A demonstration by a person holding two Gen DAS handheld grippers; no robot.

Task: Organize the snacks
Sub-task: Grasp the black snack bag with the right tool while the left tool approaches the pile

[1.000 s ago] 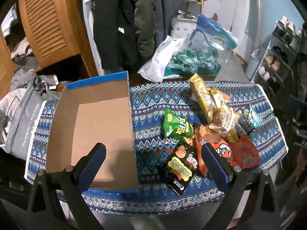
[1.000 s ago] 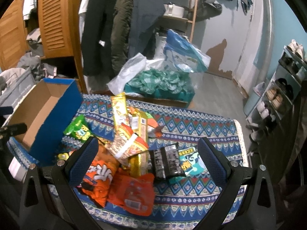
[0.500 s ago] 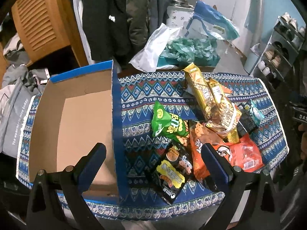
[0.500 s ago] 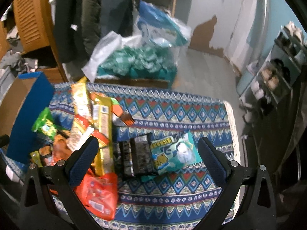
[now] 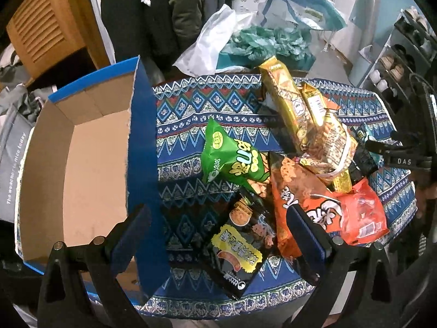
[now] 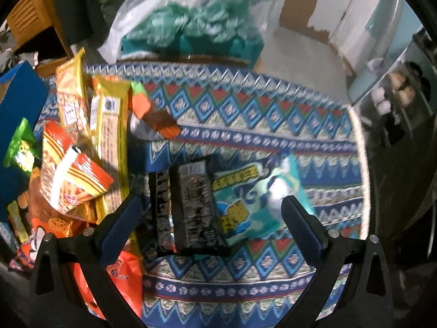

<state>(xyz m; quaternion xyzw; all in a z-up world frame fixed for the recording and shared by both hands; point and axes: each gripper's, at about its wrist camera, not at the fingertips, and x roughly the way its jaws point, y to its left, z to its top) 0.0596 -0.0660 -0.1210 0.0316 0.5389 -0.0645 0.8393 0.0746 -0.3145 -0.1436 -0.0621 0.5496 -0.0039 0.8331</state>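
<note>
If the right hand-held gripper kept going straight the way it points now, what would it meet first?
Most likely the black snack packet, which lies centred between the open right hand-held gripper fingers, partly over the teal packet; depth is hard to judge.

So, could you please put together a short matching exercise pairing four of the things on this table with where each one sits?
Things:
1. cardboard box
2. green snack bag
3. black-and-yellow packet
4. teal packet

Places:
A. between the open left claw's fingers
B. far left of the tablecloth
C. right of the black packs, inside the open right claw
D. just right of the box wall, above the black-and-yellow packet

Pairs: 1-B, 2-D, 3-A, 4-C
</note>
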